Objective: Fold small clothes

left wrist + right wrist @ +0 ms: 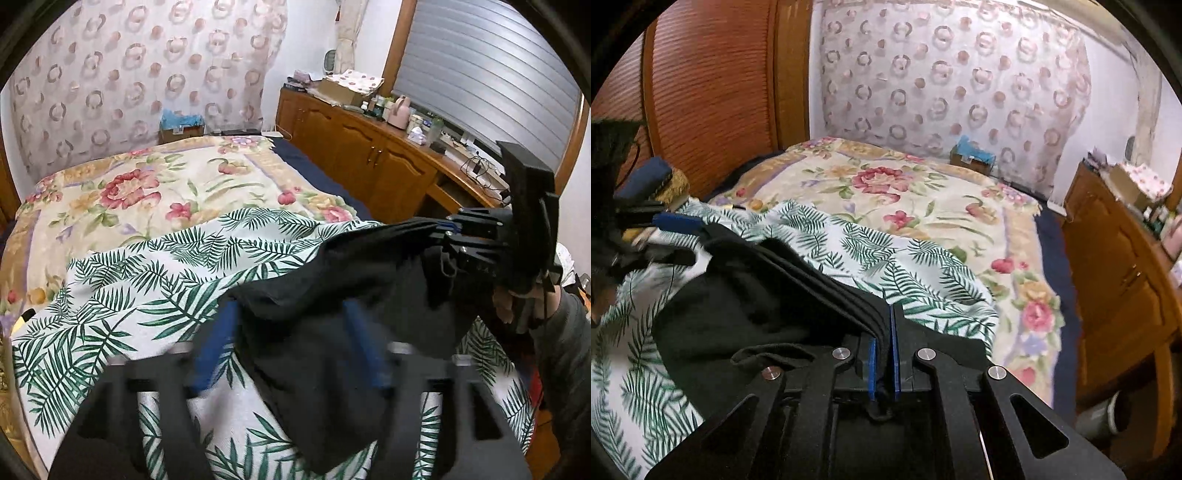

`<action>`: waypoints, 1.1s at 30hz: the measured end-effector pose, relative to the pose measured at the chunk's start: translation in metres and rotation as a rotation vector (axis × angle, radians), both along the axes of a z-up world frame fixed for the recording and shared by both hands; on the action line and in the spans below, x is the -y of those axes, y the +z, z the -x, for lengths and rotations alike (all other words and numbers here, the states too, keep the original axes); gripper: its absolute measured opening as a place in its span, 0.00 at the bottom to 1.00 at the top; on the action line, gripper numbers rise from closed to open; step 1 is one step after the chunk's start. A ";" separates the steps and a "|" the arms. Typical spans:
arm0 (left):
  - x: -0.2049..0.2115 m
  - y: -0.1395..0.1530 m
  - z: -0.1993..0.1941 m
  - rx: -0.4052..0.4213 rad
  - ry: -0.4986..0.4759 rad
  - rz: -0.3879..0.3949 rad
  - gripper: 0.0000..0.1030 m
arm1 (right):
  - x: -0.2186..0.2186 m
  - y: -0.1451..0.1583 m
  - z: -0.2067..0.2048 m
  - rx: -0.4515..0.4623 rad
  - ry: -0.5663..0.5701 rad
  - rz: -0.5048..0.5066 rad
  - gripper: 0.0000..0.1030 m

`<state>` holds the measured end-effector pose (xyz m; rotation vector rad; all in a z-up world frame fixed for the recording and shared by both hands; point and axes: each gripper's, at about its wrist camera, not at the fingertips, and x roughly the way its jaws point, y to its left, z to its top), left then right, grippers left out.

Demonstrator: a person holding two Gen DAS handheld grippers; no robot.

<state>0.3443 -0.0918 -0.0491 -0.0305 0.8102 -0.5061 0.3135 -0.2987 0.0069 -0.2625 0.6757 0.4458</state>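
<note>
One fold looks half made: the right gripper [884,354] pinches the black garment's [738,306] edge, the left gripper [291,343] stands open around it, over the palm-print cloth [155,273]; smoothing remains.

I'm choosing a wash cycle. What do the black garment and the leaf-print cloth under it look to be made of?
Black garment: apparently a soft matte knit, maybe cotton jersey; it drapes limply and shows a stitched layered edge. Leaf-print cloth: seemingly a thin, smooth woven sheet with printed green fronds and soft creases. The fibre of either cannot be told.
</note>
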 end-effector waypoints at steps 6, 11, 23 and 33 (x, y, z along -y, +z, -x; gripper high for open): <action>0.006 -0.025 -0.012 -0.051 0.010 -0.055 0.76 | 0.021 0.000 -0.009 -0.032 -0.039 -0.145 0.27; 0.016 -0.047 -0.018 -0.097 0.007 -0.126 0.76 | 0.047 0.009 -0.008 -0.060 -0.095 -0.237 0.48; 0.020 -0.053 -0.015 -0.059 0.006 -0.143 0.79 | 0.044 0.038 -0.017 -0.144 -0.195 -0.189 0.52; 0.015 -0.053 -0.016 -0.058 0.008 -0.148 0.80 | 0.051 0.059 -0.026 -0.031 -0.334 -0.159 0.52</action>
